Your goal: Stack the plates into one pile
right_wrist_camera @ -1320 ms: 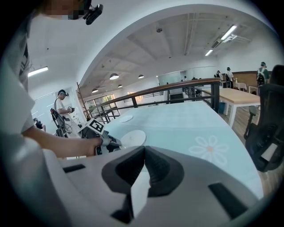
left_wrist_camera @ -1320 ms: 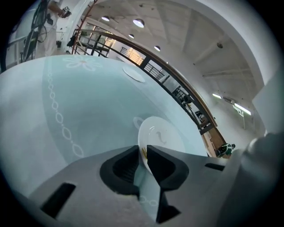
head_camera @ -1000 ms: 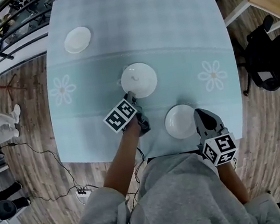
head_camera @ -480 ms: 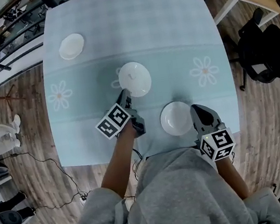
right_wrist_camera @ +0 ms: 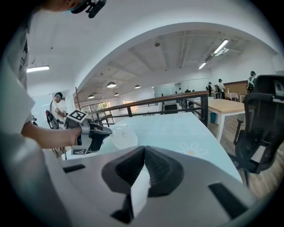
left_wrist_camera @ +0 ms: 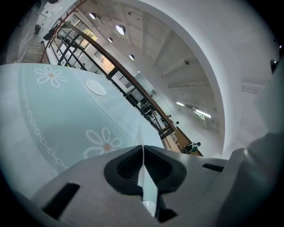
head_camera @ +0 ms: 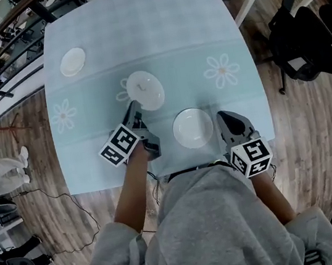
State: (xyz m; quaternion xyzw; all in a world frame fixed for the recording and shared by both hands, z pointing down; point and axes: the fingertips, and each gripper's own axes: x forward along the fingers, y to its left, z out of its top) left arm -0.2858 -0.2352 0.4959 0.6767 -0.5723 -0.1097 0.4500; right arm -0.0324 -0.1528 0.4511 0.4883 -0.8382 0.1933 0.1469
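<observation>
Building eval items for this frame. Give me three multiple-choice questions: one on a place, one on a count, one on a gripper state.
1. Where is the smallest plate?
A) near the far left corner of the table
B) under a chair
C) on the floor

2. How many plates show?
A) two
B) three
C) five

3. The left gripper is:
A) open over bare cloth
B) shut on the rim of the middle plate
C) out of view

Key:
1 A: the head view shows it there.
2 B: the smallest plate, the middle plate and the near plate.
3 B: its jaws have just been closing, and a thin white rim is pinched between them.
</observation>
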